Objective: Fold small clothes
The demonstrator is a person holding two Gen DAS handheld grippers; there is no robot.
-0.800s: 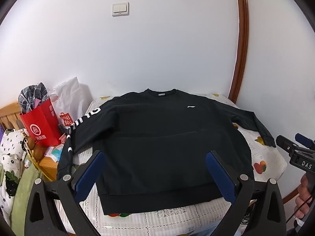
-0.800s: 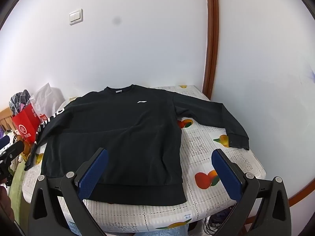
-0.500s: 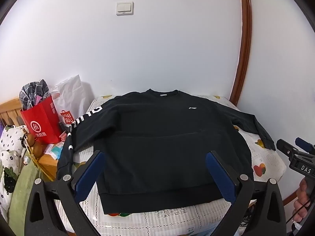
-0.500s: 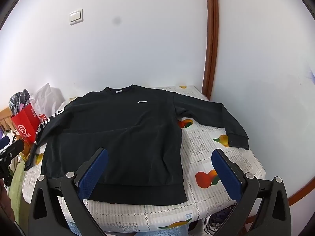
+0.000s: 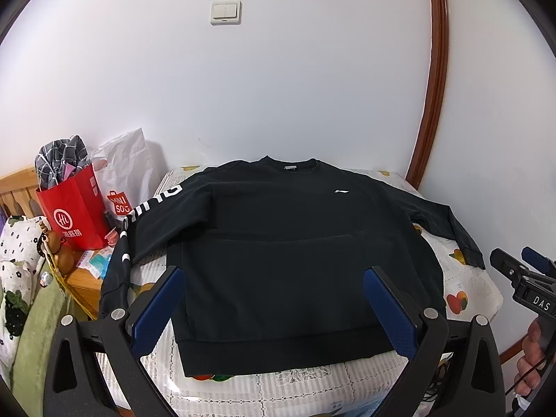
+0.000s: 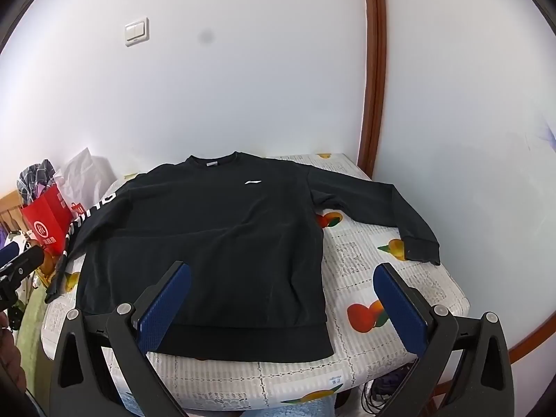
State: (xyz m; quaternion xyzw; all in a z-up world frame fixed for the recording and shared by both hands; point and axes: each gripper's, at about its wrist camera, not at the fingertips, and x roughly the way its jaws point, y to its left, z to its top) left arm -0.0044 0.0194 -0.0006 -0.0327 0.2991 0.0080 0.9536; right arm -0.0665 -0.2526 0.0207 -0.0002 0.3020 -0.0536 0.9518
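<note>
A black long-sleeved sweatshirt (image 5: 288,257) (image 6: 208,243) lies flat and face up on a small table, collar toward the wall, hem toward me. Its left sleeve with white lettering (image 5: 139,222) hangs over the table's left edge. The right sleeve (image 6: 378,208) stretches out to the right, its cuff near the table's edge. My left gripper (image 5: 274,278) hovers open above the hem, nothing between its blue pads. My right gripper (image 6: 283,276) hovers open above the hem's right corner, also empty. Neither touches the cloth.
The table's cover (image 6: 365,278) is white with a fruit print. A red paper bag (image 5: 74,212) and a white plastic bag (image 5: 125,170) stand at the left by a wooden stand. White walls meet at a brown wooden trim (image 6: 375,69) behind the table.
The left wrist view has swung slightly, so the sweatshirt and bags sit a little further right. The right wrist view is nearly unchanged. Both grippers stay open.
</note>
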